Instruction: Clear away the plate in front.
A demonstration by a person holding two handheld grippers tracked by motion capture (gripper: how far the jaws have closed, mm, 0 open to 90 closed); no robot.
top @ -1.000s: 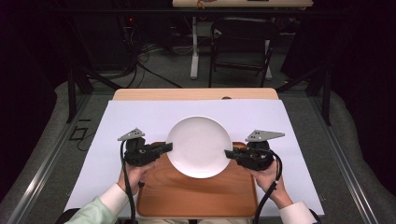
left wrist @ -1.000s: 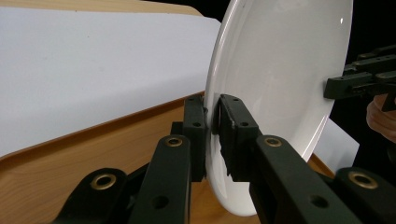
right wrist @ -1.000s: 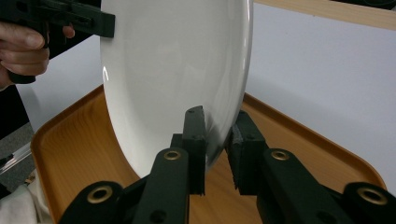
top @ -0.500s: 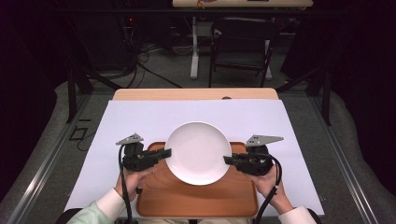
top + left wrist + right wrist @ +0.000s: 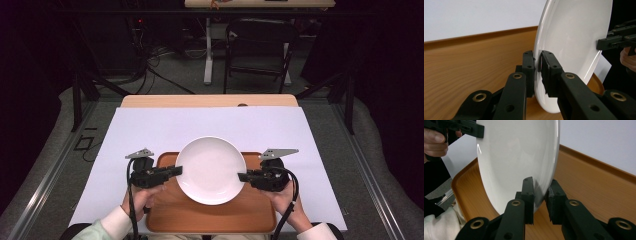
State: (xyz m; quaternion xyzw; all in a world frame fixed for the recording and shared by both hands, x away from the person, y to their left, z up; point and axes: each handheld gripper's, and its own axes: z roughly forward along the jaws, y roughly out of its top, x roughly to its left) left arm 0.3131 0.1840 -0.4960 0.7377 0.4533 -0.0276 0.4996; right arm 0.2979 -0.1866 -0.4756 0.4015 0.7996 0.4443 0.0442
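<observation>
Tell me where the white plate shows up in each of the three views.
High view: plate at centre, over the wooden tray, between both tongs.
Left gripper view: plate edge-on, upper right, rim clamped in the near tongs.
Right gripper view: plate upper left, rim in the near tongs.
Shared landmark: the wooden tray.

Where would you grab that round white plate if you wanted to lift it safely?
By its thin rim, from the two opposite sides. The round white plate is broad and shallow, so only the edge fits between fingers. Here the left gripper and right gripper each pinch the rim edge-on, above the wooden tray.
</observation>
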